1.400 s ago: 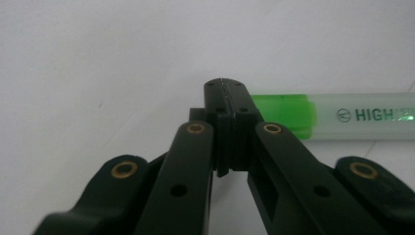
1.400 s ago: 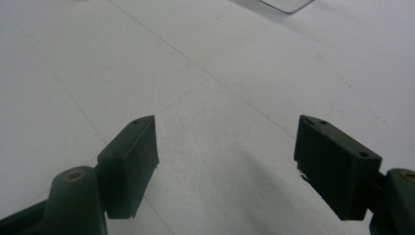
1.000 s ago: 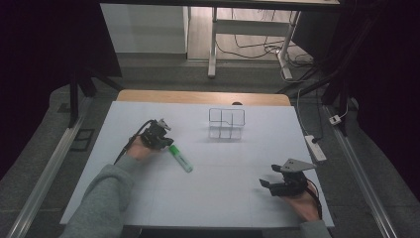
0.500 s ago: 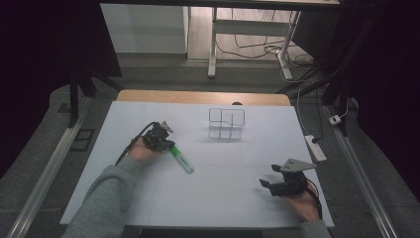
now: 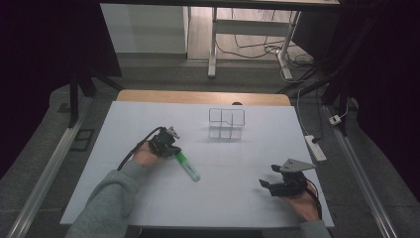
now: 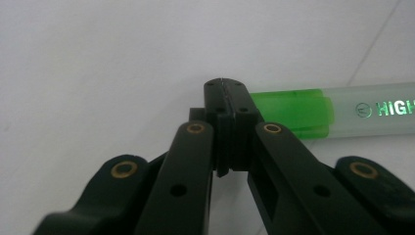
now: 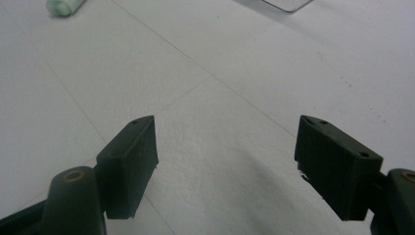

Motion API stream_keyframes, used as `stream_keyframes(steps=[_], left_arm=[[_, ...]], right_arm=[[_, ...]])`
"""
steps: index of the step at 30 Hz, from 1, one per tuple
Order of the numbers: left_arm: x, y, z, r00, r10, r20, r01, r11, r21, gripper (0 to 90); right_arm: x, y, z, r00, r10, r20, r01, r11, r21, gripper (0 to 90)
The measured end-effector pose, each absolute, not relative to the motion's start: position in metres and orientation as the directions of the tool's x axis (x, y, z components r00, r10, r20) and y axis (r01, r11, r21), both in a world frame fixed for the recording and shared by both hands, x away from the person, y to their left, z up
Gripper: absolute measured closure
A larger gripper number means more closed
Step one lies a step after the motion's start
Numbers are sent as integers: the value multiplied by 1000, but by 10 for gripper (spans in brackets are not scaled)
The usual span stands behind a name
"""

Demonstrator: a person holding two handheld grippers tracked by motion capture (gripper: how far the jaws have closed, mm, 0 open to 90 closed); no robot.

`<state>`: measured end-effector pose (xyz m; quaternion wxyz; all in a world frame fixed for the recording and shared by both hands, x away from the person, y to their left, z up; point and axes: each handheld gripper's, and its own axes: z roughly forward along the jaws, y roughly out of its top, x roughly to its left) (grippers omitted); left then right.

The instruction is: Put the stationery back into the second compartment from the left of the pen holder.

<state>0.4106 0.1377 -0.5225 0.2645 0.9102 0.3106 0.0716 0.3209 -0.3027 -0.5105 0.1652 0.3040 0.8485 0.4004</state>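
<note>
A green highlighter [image 5: 187, 167] with a clear barrel lies on the white table [image 5: 237, 163], left of centre. My left gripper [image 5: 168, 145] rests at its far, capped end. In the left gripper view the jaws [image 6: 222, 85] are pressed together with nothing between them, and the highlighter's green cap [image 6: 293, 110] lies against their right side. My right gripper [image 5: 270, 186] sits near the table's front right corner. Its jaws [image 7: 227, 147] stand wide apart over bare table, and the highlighter's end [image 7: 63, 6] shows far off.
A small clear divided holder [image 5: 227, 124] stands at the back middle of the table; its corner [image 7: 288, 4] shows in the right gripper view. A white power strip [image 5: 315, 148] lies off the table's right edge. A cable trails from the left gripper.
My left gripper has moved a little to the right and toward the person, and the highlighter seems to have slid slightly the same way. The right gripper has not moved.
</note>
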Motion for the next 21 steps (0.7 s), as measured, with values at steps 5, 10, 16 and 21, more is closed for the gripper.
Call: stream_keyframes(steps=[5,10,16,21], left_arm=[[405,133,-523,803,594,-52,526,-665,531,890],[399,129,-523,814,578,-59,516,-672,531,890],[394,122,-522,828,558,-61,502,-686,528,890],[393,122,-522,825,563,-54,500,-681,534,890]], right_arm=[[321,-302,-511,-762,646,-39,383,499,777,234],[321,-302,-511,-763,646,-36,384,497,778,234],[321,-301,-511,-764,644,-41,385,506,772,233],[321,-301,-511,-764,645,-37,386,502,774,233]])
